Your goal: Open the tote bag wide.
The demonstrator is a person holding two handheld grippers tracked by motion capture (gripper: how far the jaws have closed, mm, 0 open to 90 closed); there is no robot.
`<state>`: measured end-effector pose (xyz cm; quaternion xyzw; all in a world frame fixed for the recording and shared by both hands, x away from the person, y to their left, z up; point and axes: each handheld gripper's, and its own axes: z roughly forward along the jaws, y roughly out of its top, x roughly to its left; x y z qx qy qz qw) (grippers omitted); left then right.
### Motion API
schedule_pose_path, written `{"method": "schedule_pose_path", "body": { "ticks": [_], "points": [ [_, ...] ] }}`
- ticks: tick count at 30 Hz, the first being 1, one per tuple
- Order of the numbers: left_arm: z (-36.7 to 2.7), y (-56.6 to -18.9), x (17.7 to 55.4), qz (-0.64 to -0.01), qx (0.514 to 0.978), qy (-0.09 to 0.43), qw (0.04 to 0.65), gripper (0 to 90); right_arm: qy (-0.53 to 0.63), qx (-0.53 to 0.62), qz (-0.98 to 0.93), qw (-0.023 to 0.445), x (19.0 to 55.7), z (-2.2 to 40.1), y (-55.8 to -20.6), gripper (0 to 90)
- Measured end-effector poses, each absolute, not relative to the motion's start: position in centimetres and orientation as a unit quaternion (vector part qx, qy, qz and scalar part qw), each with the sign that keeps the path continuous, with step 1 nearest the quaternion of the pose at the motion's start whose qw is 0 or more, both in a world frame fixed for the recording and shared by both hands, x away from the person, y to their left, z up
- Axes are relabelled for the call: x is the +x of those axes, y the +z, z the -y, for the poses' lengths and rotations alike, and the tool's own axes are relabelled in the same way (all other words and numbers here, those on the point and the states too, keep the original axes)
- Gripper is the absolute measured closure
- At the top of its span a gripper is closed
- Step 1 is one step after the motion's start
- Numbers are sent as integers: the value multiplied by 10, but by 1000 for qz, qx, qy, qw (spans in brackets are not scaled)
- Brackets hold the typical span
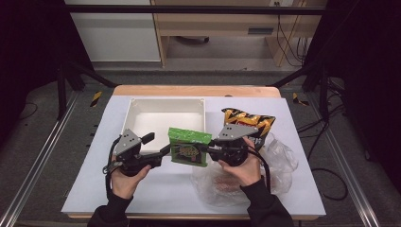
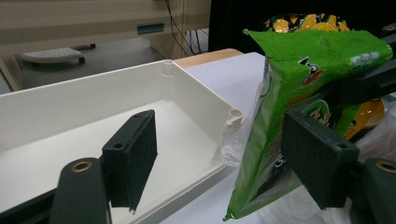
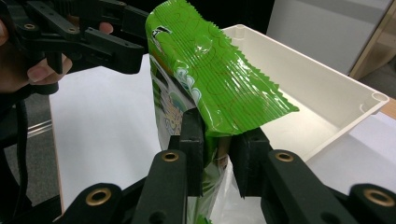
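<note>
Right claw (image 3: pixel 218 161) pinches the green bag (image 3: pixel 205 88); left claw (image 2: pixel 224 161) gapes beside it. Next, carry it leftward over the tray (image 1: pixel 137 106).

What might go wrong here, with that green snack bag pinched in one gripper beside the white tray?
1. The right gripper pinches the green snack bag by one thin edge, so the bag might slip or tear.
2. The left gripper is open, with one pad beside the bag; closing off-target might crush it.
3. The bag hangs outside the white tray, above the crumpled clear plastic bag; if dropped, it would likely miss the tray.
</note>
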<state>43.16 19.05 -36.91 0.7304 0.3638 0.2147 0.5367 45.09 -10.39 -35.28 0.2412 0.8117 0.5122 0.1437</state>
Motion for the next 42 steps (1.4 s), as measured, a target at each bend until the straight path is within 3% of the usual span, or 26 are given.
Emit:
{"method": "schedule_pose_path", "body": {
  "ticks": [17,26,33,42],
  "points": [
    [-170,-376,429,-321,767,198,519,461,502,214,-827,134,448,85,-361,759],
    [-169,-377,426,-327,771,203,506,612,497,219,-827,142,451,82,-365,749],
    [-168,-375,421,-319,774,196,511,710,505,235,-817,150,451,86,-366,698],
    [-167,-371,417,-308,776,190,517,765,513,250,-806,157,451,86,-365,593]
  ]
}}
